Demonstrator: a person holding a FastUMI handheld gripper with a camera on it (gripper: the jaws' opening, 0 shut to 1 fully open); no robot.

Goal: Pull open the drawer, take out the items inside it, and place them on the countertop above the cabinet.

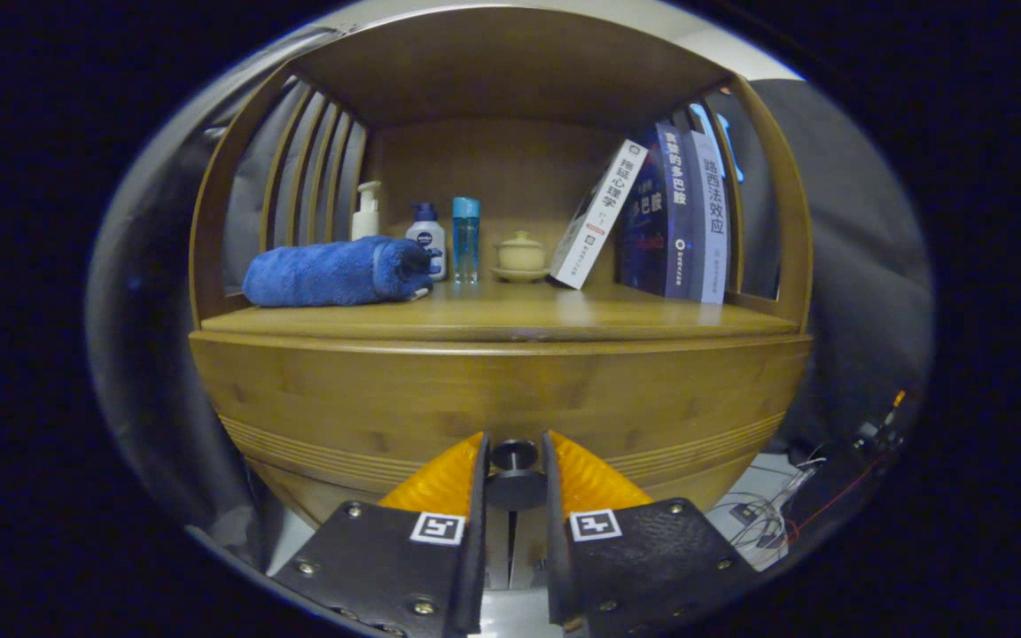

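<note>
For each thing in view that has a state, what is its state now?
drawer: closed
knob: between the fingers, seemingly gripped
gripper: closed on the knob
towel: rolled, lying on countertop
books: leaning
lidded cup: lid on

You get dim, warm light from above the front: the shelf's ceiling point(502, 71) sits in shadow. Fisheye bows the drawer front point(493, 399). Fingers point(440, 483), nearly closed around the knob point(514, 456), look soft; books point(674, 213) sharp.
</note>
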